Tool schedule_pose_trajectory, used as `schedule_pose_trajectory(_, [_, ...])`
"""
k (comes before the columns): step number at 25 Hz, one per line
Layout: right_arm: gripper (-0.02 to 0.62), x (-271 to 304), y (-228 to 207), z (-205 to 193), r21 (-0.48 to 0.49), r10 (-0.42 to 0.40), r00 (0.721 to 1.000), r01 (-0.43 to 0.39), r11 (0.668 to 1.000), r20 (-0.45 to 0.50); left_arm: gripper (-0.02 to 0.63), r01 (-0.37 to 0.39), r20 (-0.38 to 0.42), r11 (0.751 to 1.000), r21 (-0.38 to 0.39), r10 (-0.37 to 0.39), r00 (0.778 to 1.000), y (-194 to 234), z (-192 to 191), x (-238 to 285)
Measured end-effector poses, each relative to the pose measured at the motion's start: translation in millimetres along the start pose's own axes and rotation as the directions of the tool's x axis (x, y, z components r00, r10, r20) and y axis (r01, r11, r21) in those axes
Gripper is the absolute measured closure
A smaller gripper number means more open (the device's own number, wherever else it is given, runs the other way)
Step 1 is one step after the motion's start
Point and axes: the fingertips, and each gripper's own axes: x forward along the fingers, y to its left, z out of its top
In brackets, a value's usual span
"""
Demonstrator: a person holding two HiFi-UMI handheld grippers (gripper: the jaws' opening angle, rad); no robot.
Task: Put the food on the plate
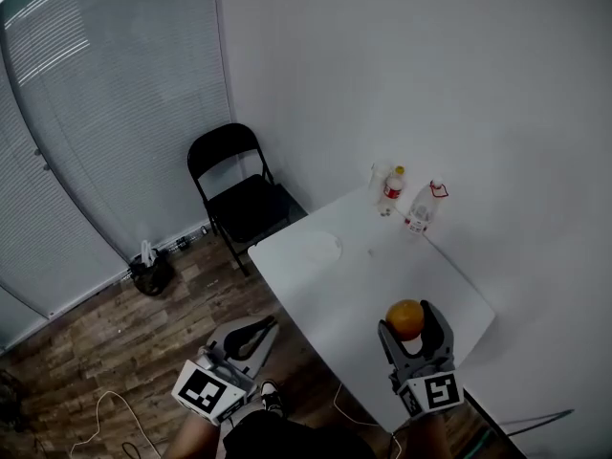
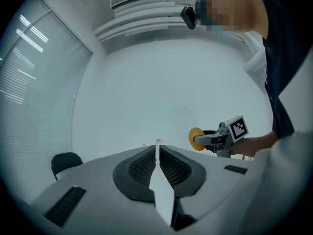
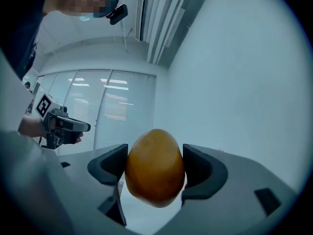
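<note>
Clamps orange fruit (image 3: 155, 168) in right gripper (image 1: 409, 327) over table's (image 1: 382, 266) near right edge, well apart from plate (image 1: 314, 249) near its left corner; holds left gripper (image 2: 157, 153) pinched together, empty. Risks fruit rolling off plate if dropped.

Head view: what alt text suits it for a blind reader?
The right gripper holds an orange fruit over the near end of a white table, with a white plate further along. The left gripper hangs beside the table, shut.
</note>
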Motion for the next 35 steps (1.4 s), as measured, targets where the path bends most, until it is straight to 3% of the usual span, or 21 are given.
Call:
schedule_pose_trajectory(6, [0.232,84.5,35.5,3.2,-0.029,-0.036,0.999,0.035,0.999,-0.029,0.563,0.032,0.012,0.999,-0.012,-0.032,0.999,102.1,1.6,3.9])
schedule_pose_trajectory(11, [0.232,134.6,61.6,-3.4,-0.033,-0.04,0.997,0.038,0.999,-0.061,0.563,0.048,0.021,0.998,-0.039,-0.048,0.999,158.9,-8.3,5.4])
schedule_pose_trajectory(16, [0.232,172.8,62.3,-24.9,-0.028,-0.031,0.992,0.028,0.999,-0.122,0.563,0.051,0.017,0.995,-0.09,-0.049,0.999,184.3,-20.3,11.4])
schedule_pose_trajectory(23, [0.232,243.3,39.2,-92.8,0.0,0.002,0.969,-0.002,1.0,-0.245,0.563,0.011,-0.022,0.994,-0.108,-0.014,1.0,202.7,-36.4,27.5])
schedule_pose_trajectory(35, [0.232,345.8,-3.3,-214.8,0.029,0.082,0.902,-0.076,0.997,-0.424,0.563,-0.114,-0.097,0.983,-0.141,0.101,0.99,227.2,-64.3,57.6])
